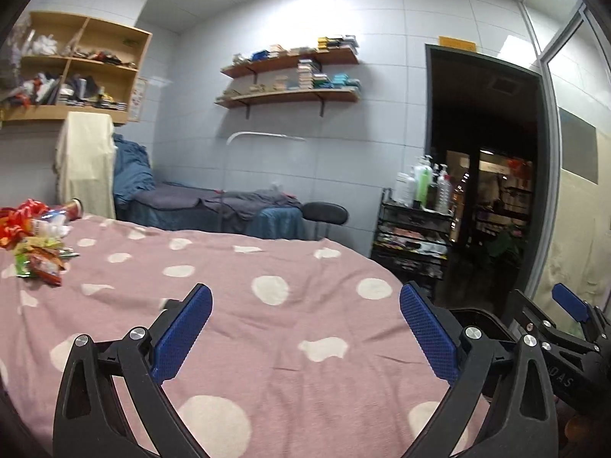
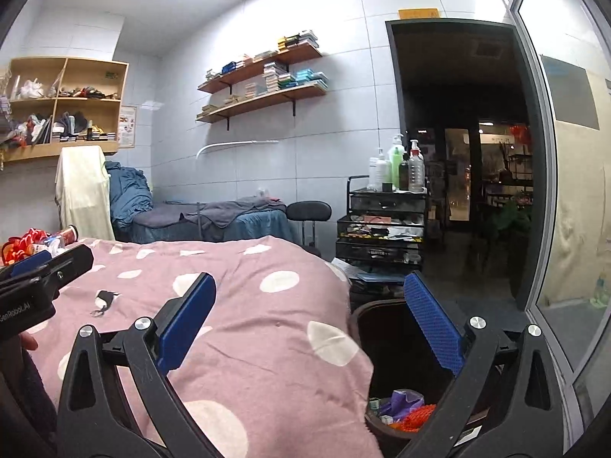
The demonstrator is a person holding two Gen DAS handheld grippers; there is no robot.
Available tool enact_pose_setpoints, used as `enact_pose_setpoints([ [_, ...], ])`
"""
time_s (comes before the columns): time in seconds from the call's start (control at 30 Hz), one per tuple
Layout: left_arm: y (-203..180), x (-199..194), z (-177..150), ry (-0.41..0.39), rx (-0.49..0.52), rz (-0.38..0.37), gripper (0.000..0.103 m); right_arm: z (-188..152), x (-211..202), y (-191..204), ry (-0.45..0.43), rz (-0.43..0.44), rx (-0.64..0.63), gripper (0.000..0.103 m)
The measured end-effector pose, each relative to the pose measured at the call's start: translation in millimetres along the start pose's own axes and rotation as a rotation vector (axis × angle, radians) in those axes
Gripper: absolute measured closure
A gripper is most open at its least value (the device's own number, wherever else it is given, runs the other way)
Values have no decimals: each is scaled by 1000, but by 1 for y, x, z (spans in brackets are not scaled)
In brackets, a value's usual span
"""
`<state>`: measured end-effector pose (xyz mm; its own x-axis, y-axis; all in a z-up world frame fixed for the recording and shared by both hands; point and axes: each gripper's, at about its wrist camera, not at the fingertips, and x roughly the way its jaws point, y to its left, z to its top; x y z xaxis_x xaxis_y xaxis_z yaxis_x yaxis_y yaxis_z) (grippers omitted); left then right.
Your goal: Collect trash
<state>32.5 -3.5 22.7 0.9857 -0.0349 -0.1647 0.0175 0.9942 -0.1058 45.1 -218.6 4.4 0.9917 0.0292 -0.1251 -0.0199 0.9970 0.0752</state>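
Note:
A pile of colourful wrappers and trash [image 1: 34, 240] lies at the far left of the pink polka-dot bed cover [image 1: 267, 328]; it also shows in the right wrist view [image 2: 34, 242]. A dark trash bin [image 2: 397, 366] stands beside the bed's right edge, with purple and orange scraps [image 2: 408, 410] inside. My left gripper [image 1: 305, 328] is open and empty above the cover. My right gripper [image 2: 309, 324] is open and empty, over the bed's edge and the bin. A small black-and-white scrap [image 2: 104, 301] lies on the cover.
A second bed with blue and grey bedding [image 1: 214, 206] stands behind, with a black stool [image 1: 324, 213]. A black mesh cart [image 2: 382, 229] holding bottles is by the dark doorway [image 2: 466, 152]. Shelves [image 1: 290, 76] hang on the wall. A glass partition [image 2: 573, 191] is at right.

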Motion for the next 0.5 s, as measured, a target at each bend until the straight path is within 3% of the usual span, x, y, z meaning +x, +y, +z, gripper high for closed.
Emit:
enact_pose_setpoints([
  [0.2, 19, -11, -2, -12, -42, 27, 5, -1, -13, 14, -18, 32, 24, 5],
  [0.5, 18, -12, -4, -13, -35, 15, 5, 0, -19, 14, -16, 27, 61, 5],
])
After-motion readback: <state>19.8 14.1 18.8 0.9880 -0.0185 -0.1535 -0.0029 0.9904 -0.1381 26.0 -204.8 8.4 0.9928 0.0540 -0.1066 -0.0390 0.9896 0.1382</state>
